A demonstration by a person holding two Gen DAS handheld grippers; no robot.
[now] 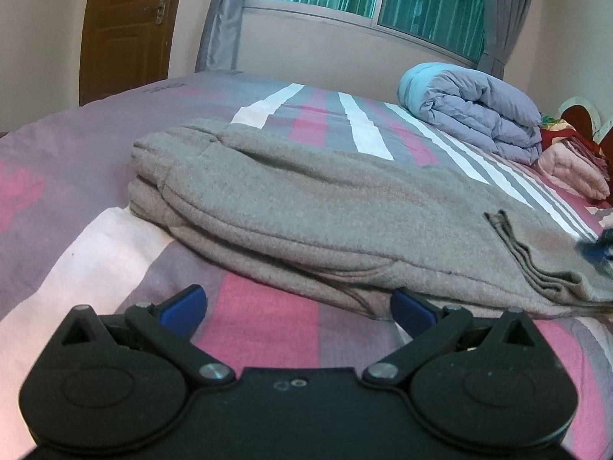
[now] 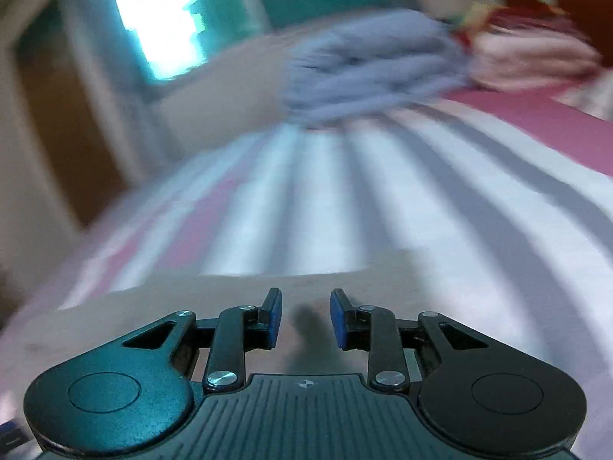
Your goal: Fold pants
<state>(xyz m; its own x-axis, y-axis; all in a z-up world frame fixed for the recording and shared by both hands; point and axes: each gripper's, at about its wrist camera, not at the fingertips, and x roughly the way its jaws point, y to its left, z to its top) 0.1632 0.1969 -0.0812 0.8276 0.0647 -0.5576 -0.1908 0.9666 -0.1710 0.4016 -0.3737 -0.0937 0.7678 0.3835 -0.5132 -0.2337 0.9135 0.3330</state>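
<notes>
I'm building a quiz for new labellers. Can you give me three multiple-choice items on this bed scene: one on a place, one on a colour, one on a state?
1. Where does the rolled blue duvet lie?
A. beyond the pants, near the window
B. on the floor
C. on the pants

2. What colour are the pants?
A. black
B. grey
C. red

3. How do the left gripper jaws stand?
A. clamped on cloth
B. shut
C. wide open, holding nothing

Answers: 1 A, it sits far up the bed; 2 B, grey fleece; 3 C, striped bedsheet shows between the pads.
</notes>
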